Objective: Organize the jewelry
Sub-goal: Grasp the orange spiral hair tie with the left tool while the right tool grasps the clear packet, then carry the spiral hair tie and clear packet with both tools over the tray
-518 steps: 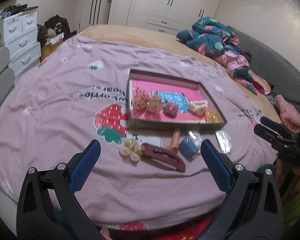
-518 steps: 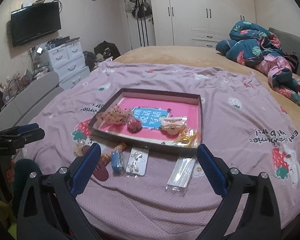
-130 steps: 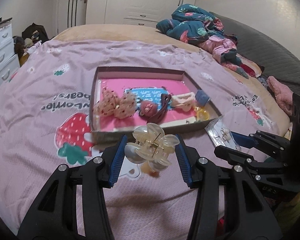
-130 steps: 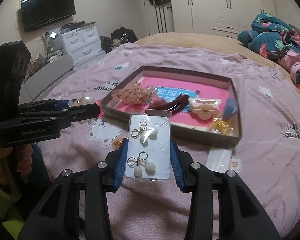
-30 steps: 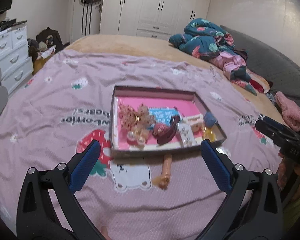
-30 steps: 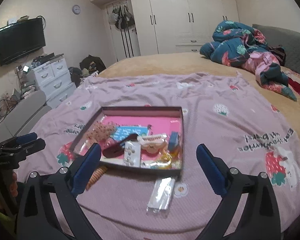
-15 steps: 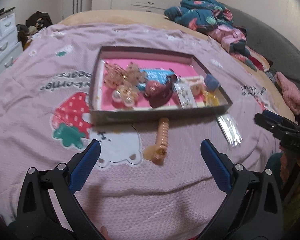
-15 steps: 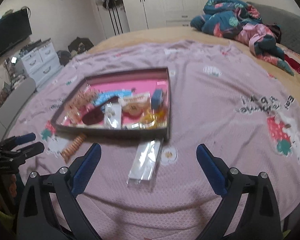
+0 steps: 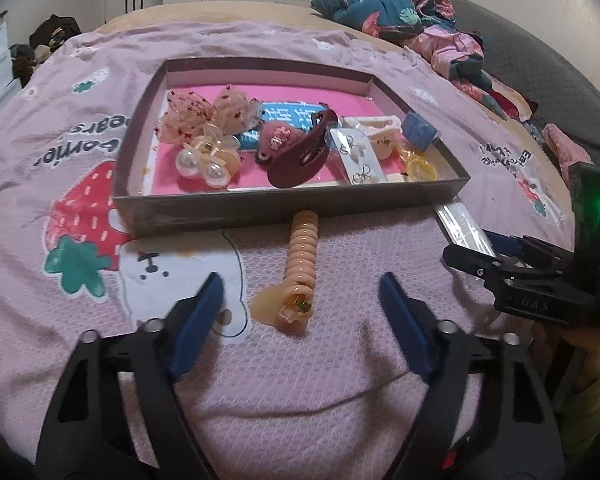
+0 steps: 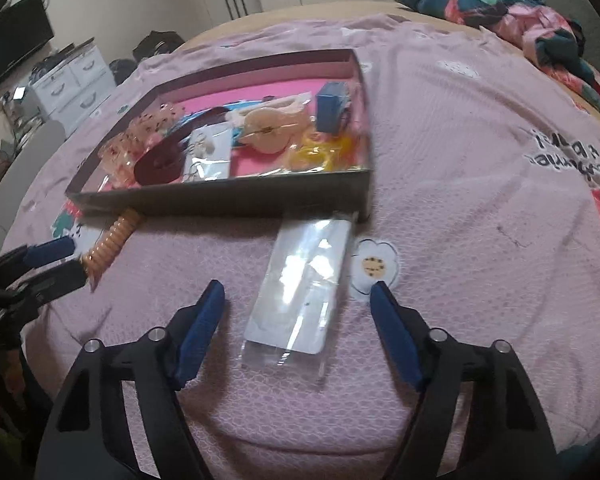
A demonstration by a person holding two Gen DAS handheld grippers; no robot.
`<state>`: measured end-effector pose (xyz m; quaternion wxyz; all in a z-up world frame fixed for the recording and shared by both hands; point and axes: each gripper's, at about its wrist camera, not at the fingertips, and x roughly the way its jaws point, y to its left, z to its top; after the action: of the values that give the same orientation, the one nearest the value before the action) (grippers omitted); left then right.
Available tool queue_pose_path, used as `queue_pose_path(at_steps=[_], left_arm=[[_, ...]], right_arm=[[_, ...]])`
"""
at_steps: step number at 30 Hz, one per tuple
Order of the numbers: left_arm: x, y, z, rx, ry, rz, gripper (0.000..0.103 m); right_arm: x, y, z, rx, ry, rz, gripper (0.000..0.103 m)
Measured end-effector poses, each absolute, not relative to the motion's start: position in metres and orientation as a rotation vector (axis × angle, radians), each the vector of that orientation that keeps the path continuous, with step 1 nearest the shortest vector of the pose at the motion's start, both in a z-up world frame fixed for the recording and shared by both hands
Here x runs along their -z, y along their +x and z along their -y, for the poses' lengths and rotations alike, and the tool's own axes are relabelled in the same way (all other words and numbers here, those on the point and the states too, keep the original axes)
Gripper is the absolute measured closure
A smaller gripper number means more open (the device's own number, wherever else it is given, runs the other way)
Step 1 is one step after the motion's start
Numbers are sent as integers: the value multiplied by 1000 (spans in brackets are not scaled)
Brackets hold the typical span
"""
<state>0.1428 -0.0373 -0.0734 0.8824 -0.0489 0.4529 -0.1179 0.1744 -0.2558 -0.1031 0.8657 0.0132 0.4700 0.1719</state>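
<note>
Clear packet [image 10: 304,288] whole only from right wrist.

Shallow grey tray [image 9: 284,204] with pink floor, crowded: pearly claw clip [image 9: 206,158], two speckled bows [image 9: 208,114], maroon clip [image 9: 300,154], earring card [image 9: 358,156], blue box [image 9: 420,132], yellow rings [image 9: 420,166]. Outside, touching front wall: peach ribbed clip [image 9: 300,264], lengthwise on bedspread; clear flat packet [image 10: 304,296], nearly flat.
</note>
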Motion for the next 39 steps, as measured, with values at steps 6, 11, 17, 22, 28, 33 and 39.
queue_pose_path(at_steps=[6, 11, 17, 22, 28, 33, 39], left_arm=[[87, 155, 43, 252, -88, -969, 69], [90, 153, 42, 265, -89, -978, 82], [84, 140, 38, 284, -94, -965, 83], [61, 127, 24, 274, -117, -903, 83], [33, 125, 1, 231, -164, -829, 83], [19, 127, -17, 183, -183, -794, 83], [5, 134, -32, 155, -208, -758, 83]], right_arm=[[98, 167, 255, -420, 41, -977, 65], [86, 159, 253, -483, 81, -965, 66], [63, 143, 242, -547, 62, -918, 66], [45, 136, 235, -578, 47, -873, 66], [27, 133, 224, -602, 13, -827, 66], [16, 140, 220, -607, 6, -797, 66], [2, 152, 221, -597, 16, -758, 66]])
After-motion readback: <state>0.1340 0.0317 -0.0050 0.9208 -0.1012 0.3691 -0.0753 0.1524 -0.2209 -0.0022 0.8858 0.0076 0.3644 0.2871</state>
